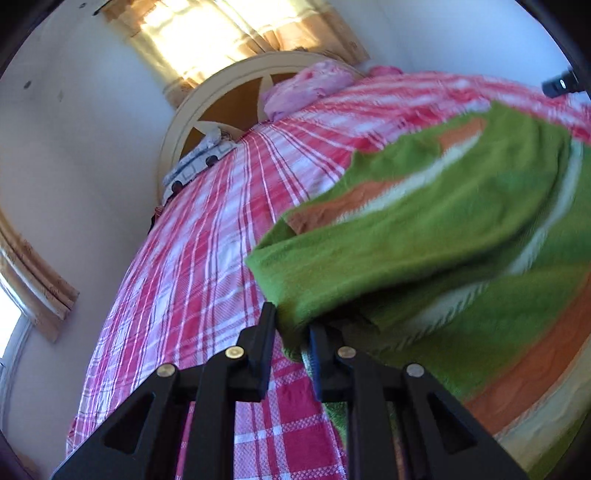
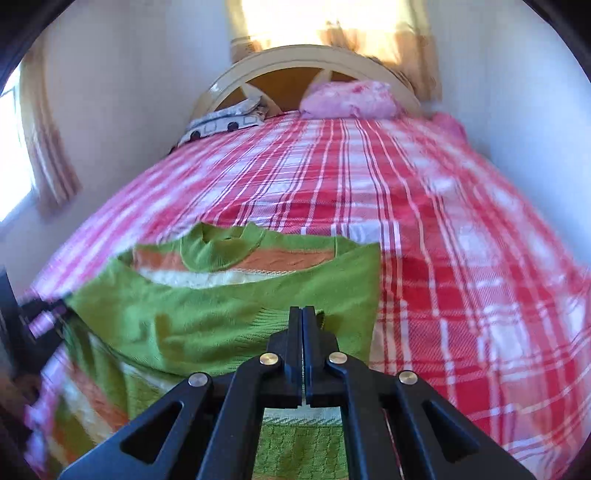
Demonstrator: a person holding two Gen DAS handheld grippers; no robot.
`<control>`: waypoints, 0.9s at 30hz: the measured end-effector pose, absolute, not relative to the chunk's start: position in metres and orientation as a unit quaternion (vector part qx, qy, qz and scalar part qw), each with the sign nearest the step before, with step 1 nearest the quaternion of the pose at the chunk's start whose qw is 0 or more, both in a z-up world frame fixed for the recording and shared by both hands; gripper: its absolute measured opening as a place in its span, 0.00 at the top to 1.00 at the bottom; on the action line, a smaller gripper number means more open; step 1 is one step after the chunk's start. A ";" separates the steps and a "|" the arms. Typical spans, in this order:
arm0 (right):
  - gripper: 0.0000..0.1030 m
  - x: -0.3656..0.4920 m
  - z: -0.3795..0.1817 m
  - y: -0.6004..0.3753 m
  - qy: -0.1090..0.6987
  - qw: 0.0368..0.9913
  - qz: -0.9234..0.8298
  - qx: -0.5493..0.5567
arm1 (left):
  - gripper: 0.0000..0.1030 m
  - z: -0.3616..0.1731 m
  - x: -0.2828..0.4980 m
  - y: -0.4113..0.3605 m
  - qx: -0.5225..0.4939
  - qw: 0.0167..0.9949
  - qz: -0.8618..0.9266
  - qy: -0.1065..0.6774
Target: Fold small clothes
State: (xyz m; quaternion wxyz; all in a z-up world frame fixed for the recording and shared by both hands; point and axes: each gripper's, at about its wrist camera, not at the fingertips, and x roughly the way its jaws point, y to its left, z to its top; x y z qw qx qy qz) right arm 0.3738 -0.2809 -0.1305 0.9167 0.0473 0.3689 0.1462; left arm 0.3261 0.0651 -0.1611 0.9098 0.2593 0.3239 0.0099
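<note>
A small green knitted sweater [image 2: 221,302] with orange and white stripes lies on the red and white checked bedspread [image 2: 424,221]. Its collar points toward the headboard and a green part is folded over its body. My right gripper [image 2: 303,314] is shut on the sweater's green knit near its lower middle. In the left wrist view the sweater [image 1: 424,240] fills the right side. My left gripper [image 1: 291,321] has its fingers slightly apart with a green fold of the sweater pinched between them. Part of the right gripper [image 1: 561,83] shows at the far right edge.
A pink pillow [image 2: 349,99] and a grey and white patterned pillow [image 2: 221,123] lie at the cream headboard [image 2: 258,66]. White walls close in both sides of the bed. Curtained windows [image 2: 332,22] are behind the headboard and on the left.
</note>
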 end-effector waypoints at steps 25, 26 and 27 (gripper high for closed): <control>0.95 0.388 -0.143 -0.261 0.377 0.921 0.071 -0.074 | 0.80 -0.209 0.302 0.025 0.448 0.854 0.011 0.265; 0.95 0.394 -0.157 -0.265 0.396 0.913 0.063 -0.074 | 0.81 -0.210 0.300 0.024 0.449 0.855 0.014 0.259; 0.93 0.398 -0.169 -0.268 0.413 0.906 0.062 -0.071 | 0.81 -0.208 0.297 0.024 0.448 0.856 0.013 0.257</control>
